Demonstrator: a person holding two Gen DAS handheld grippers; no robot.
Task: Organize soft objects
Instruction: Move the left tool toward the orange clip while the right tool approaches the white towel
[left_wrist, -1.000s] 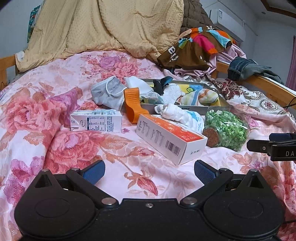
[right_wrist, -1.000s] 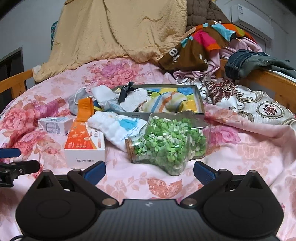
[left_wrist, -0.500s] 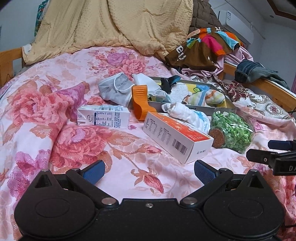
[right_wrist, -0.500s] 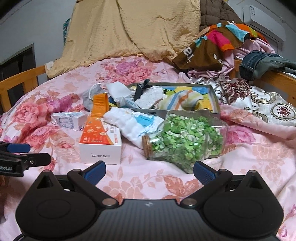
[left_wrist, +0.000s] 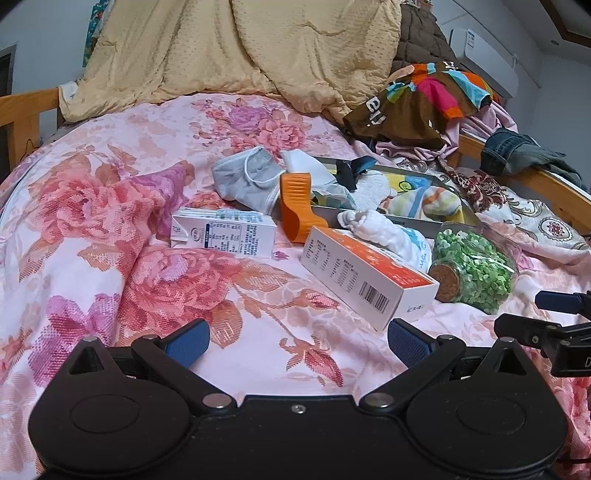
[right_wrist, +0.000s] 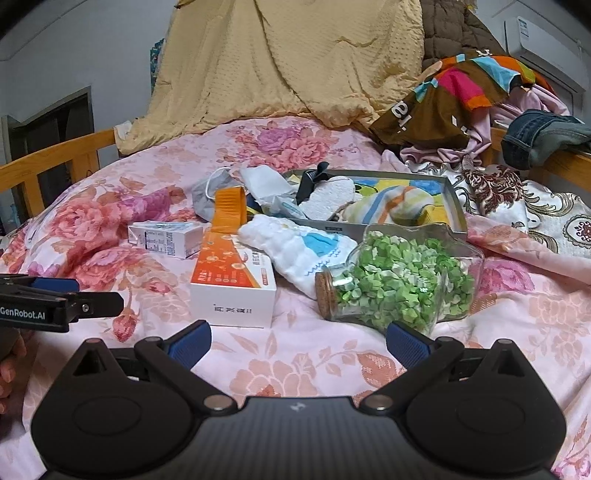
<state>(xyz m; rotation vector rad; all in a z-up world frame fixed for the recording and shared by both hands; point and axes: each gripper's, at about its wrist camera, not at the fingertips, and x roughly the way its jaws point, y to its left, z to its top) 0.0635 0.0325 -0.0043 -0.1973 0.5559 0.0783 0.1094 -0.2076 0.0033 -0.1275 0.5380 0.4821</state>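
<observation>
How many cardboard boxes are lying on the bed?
2. A small white carton lies left of the orange scoop; a longer orange-and-white box lies beside the jar of green bits. Clutter may hide others.

My two grippers are matte black with blue finger pads and silver pivot screws. The left gripper carries white "GenRobot.AI" lettering on its side.
</observation>
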